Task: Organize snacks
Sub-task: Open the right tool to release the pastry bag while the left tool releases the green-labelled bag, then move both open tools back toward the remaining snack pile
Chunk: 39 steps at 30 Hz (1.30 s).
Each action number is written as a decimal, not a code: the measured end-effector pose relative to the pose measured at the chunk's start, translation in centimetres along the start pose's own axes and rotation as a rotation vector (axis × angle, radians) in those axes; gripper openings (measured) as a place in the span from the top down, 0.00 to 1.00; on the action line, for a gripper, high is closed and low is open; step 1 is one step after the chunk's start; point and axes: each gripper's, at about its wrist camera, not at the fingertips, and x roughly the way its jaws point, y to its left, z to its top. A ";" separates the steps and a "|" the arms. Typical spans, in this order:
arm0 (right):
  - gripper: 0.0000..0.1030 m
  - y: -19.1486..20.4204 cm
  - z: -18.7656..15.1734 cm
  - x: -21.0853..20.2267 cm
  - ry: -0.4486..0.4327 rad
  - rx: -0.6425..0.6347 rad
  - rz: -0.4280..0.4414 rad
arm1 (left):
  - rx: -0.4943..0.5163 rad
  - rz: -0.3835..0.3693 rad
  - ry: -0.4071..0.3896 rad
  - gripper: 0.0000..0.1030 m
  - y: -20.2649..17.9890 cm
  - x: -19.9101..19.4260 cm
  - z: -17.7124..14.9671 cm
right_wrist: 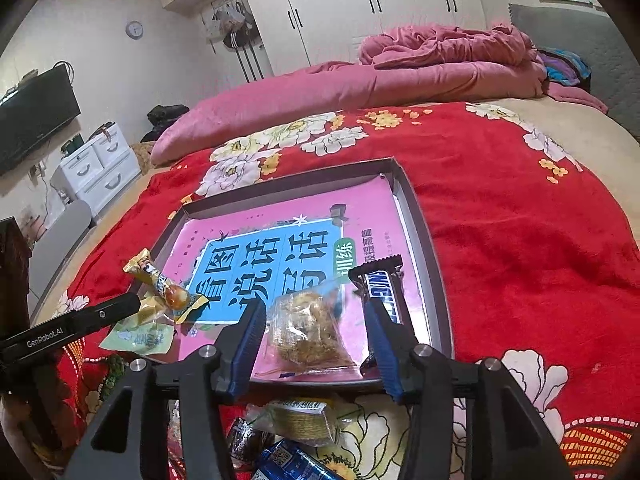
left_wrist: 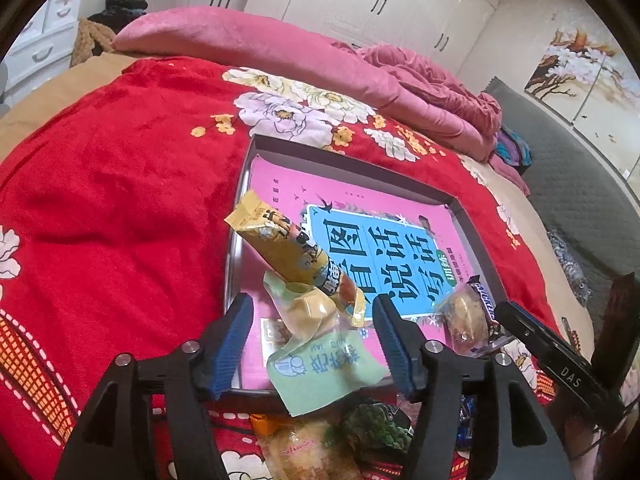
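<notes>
Left gripper (left_wrist: 314,344): jaws apart, nothing clamped. Between them lie a pale green packet (left_wrist: 320,372) and a yellow sausage stick (left_wrist: 296,258); the stick leans over the packet and points toward 11 o'clock.

Both sit at the near left corner of a shallow grey tray (left_wrist: 464,216), on the pink book (left_wrist: 360,200) that lines its floor.

Right gripper (right_wrist: 316,346): jaws apart, holding nothing. A clear bag of crumbly cake (right_wrist: 306,330) lies between them on the book. A dark chocolate bar (right_wrist: 382,290) lies just beside it at 2 o'clock, its lower part hidden behind the right-hand finger; contact between the two cannot be judged.

Tray rests on a red flowered blanket (right_wrist: 520,240). More wrapped snacks (right_wrist: 300,420) lie on the blanket at 6 o'clock, outside the tray.
</notes>
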 end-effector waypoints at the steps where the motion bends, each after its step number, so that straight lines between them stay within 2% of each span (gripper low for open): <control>1: 0.48 0.0 0.0 0.0 -0.001 0.000 0.001 | -0.002 0.001 -0.003 0.36 0.1 -0.1 0.0; 9: 0.46 -0.1 0.0 -0.1 -0.003 0.003 -0.005 | -0.011 -0.009 -0.020 0.28 0.4 -0.5 0.2; 14: 0.46 -0.1 0.1 -0.4 -0.017 -0.002 -0.002 | -0.007 -0.017 -0.044 0.27 0.3 -1.1 0.3; 26: 0.41 -0.4 0.2 -1.5 -0.059 0.011 0.019 | 0.041 0.018 -0.078 0.25 -0.4 -2.3 0.2; 39: 0.36 -0.9 0.0 -2.9 -0.087 0.022 0.022 | 0.001 0.019 -0.119 0.21 0.5 -3.9 0.2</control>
